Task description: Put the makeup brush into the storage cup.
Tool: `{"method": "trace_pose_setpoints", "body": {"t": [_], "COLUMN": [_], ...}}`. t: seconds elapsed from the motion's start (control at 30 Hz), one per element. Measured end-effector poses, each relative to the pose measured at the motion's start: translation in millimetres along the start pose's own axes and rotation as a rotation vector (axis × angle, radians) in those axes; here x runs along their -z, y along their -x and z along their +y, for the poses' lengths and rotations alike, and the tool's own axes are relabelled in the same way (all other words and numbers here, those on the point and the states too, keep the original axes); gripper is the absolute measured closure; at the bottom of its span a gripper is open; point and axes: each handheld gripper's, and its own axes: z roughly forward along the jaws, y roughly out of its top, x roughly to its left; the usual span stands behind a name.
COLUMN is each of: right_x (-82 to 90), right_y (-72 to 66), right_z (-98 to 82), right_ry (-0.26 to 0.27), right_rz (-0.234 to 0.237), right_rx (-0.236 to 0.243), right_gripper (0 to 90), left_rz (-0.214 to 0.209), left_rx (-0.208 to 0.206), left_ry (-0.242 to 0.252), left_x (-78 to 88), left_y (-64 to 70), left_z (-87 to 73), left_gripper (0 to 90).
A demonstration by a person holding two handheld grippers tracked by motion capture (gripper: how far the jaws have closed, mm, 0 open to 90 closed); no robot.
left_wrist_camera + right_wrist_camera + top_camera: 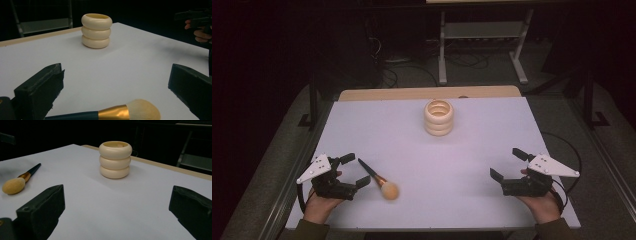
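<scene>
Makeup brush (379,179) lying flat at the desk's (482,145) seven o'clock, bristle head toward the person, left gripper (354,171) released, fingers spread around its handle, cream ringed holder (438,117) at twelve o'clock, right gripper (508,164) released at four o'clock, empty

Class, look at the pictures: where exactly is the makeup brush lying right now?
In the high view, the makeup brush lies flat on the white table at its near left, just beside the open left gripper, well short of the cream ringed holder.

A brush (117,113) is seen lying between the spread jaws; a ringed cup (96,30) stands ahead.
</scene>
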Motion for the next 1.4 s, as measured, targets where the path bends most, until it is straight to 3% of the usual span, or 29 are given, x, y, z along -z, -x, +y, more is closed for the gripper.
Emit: {"method": "trace_pose_setpoints", "body": {"t": [0.5, 1.4], "right_x": [-0.2, 0.1], "right_y": [2.7, 4.3], "right_z": [-0.9, 1.3], "right_ry": [0.003, 0.010], "right_rz": [0.006, 0.000], "right_rx": [-0.008, -0.010], "right_gripper": [0.0, 0.0], "left_rz": [0.013, -0.012], "left_rx": [0.007, -0.003], "left_ry": [0.004, 0.029], "left_x": [2.7, -6.2], "left_y": [-1.4, -8.2], "left_z": [0.8, 12.4], "left_gripper": [0.0, 0.0]}}
